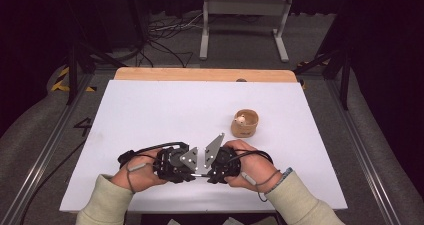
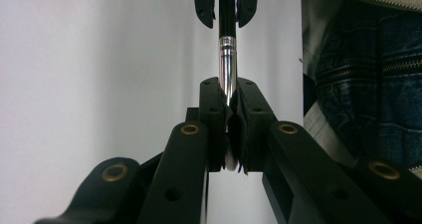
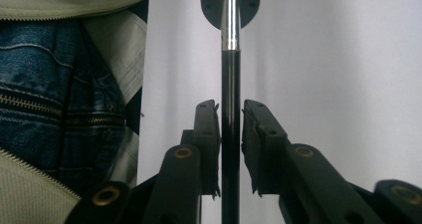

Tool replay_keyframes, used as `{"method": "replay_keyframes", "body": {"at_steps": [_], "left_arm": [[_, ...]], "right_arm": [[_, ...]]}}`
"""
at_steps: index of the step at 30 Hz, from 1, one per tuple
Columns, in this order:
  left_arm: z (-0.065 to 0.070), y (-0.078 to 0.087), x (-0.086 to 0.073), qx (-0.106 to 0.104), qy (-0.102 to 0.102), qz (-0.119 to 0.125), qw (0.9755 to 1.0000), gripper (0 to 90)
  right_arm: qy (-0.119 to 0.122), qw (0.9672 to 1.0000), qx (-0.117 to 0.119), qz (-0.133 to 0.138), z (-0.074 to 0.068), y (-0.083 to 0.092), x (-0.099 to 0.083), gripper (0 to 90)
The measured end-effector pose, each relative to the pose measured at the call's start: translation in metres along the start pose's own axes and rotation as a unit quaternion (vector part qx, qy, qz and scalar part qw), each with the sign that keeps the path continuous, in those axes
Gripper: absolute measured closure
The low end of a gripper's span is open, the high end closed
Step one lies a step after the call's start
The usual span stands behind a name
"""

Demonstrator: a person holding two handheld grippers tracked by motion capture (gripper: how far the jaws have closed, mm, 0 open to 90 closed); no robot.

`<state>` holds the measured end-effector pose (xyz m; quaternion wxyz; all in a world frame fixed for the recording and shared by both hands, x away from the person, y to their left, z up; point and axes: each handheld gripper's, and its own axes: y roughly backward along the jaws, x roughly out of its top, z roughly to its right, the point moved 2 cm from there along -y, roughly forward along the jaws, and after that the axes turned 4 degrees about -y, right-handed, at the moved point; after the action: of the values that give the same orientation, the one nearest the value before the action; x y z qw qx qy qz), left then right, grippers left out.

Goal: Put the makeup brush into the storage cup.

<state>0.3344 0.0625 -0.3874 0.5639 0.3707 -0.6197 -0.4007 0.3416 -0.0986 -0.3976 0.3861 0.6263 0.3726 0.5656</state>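
A thin pen with a black barrel and a shiny silver section lies level between the two grippers, just above the white table near its front edge. My left gripper is shut on the silver end. My right gripper faces it from the other side. Its jaws flank the black barrel with a thin slit of light on each side. In the high view the left gripper and right gripper meet tip to tip, both hands close together.
A small round wooden cup holding a pale object stands beyond the right hand, right of centre. A wooden strip runs along the table's far edge. The person's jeans and jacket are close to the front edge.
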Motion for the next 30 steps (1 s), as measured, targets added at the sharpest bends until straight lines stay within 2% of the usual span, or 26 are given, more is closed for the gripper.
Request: {"method": "replay_keyframes", "body": {"at_steps": [7, 14, 16, 22, 24, 25, 27, 28, 30], "left_arm": [[-0.001, -0.002, 0.000, -0.002, -0.006, -0.004, 1.0000, 83.7], [0.001, -0.004, 0.000, -0.006, 0.005, -0.004, 1.0000, 83.7], [0.000, -0.003, 0.000, -0.005, 0.000, -0.005, 1.0000, 83.6], [-0.001, -0.001, -0.001, -0.010, 0.000, 0.008, 0.9999, 82.2], [-0.002, 0.002, -0.003, -0.011, 0.005, 0.026, 0.9996, 72.9], [-0.002, 0.003, -0.004, -0.012, 0.014, 0.037, 0.9992, 68.4], [-0.003, 0.007, -0.006, -0.006, 0.023, 0.047, 0.9986, 58.4], [-0.004, 0.009, -0.007, -0.010, 0.031, 0.054, 0.9980, 55.3], [-0.005, 0.012, -0.010, -0.004, 0.036, 0.064, 0.9973, 48.2]], "right_arm": [[0.000, 1.0000, 0.001, -0.001, 0.000, 0.000, 0.000, 80.9], [0.003, 1.0000, 0.001, -0.001, -0.001, -0.002, 0.000, 83.6], [-0.001, 1.0000, 0.000, 0.001, -0.001, -0.002, -0.001, 83.7], [0.000, 1.0000, -0.001, 0.001, -0.002, -0.001, -0.001, 83.9], [-0.002, 1.0000, -0.008, 0.005, -0.002, 0.000, -0.002, 83.8], [-0.002, 0.9999, -0.011, 0.008, -0.001, 0.001, -0.003, 83.9], [-0.004, 0.9998, -0.013, 0.014, -0.001, 0.003, -0.005, 83.9], [-0.004, 0.9998, -0.011, 0.017, 0.000, 0.004, -0.006, 83.9], [-0.006, 0.9995, -0.016, 0.026, 0.000, 0.007, -0.008, 83.9]]}}
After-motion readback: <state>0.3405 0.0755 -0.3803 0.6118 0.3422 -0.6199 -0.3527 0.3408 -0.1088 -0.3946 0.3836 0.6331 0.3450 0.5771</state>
